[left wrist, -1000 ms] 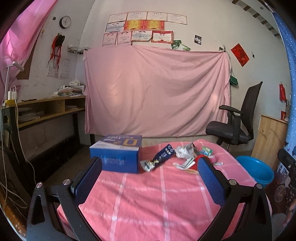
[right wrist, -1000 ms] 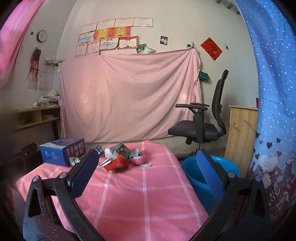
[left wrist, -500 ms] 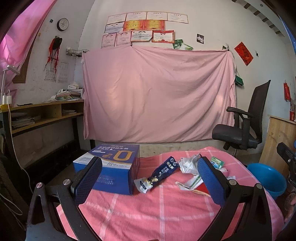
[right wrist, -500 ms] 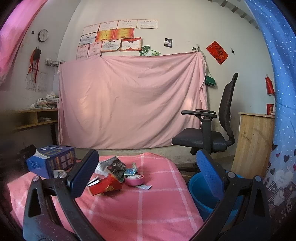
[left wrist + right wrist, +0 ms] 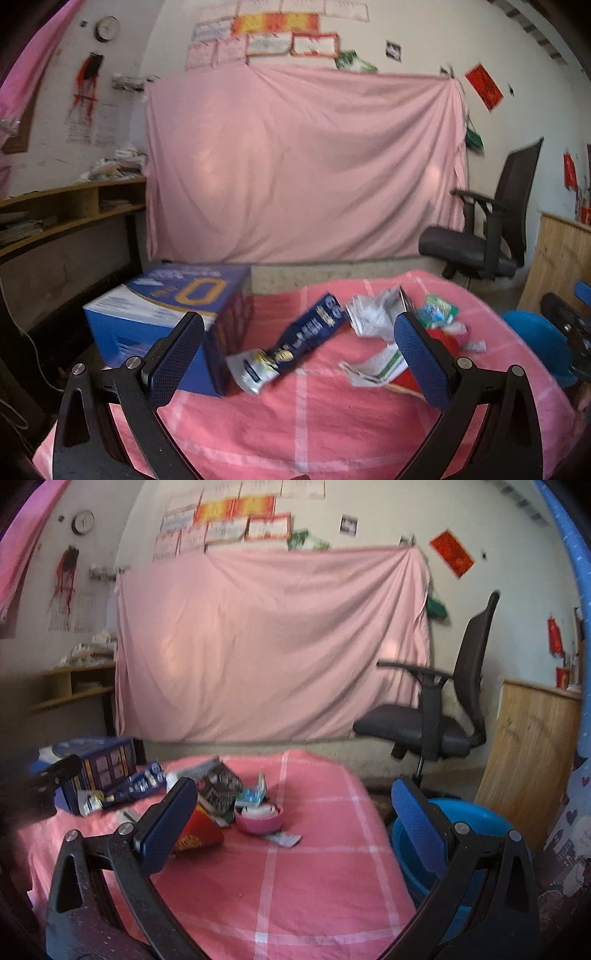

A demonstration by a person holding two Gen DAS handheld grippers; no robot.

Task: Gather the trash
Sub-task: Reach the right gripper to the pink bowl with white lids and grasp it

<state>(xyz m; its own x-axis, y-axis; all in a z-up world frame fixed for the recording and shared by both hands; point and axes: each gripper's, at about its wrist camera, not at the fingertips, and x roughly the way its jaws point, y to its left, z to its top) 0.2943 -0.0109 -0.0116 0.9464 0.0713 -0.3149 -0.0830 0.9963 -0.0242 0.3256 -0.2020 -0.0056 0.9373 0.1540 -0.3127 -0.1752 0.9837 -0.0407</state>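
A heap of trash lies on the pink checked table (image 5: pixel 295 417): a dark blue snack wrapper (image 5: pixel 295 345), crumpled white paper (image 5: pixel 373 314), a green packet (image 5: pixel 437 308) and a red carton (image 5: pixel 199 832) beside a pink tape roll (image 5: pixel 258 816). A blue cardboard box (image 5: pixel 166 314) stands at the left. My left gripper (image 5: pixel 299 365) is open and empty, low over the table just short of the wrapper. My right gripper (image 5: pixel 291 830) is open and empty, right of the heap, its left finger (image 5: pixel 166 830) in front of the red carton.
A blue plastic basin (image 5: pixel 461 830) sits on the floor right of the table (image 5: pixel 295 886). A black office chair (image 5: pixel 443 716) stands behind it, a wooden cabinet (image 5: pixel 532 760) at the right. A pink sheet covers the back wall; wooden shelves (image 5: pixel 66 214) run along the left.
Both grippers have moved forward and lower toward the trash heap, which now looks larger and closer. Both stay open and empty. Nothing on the table has moved.
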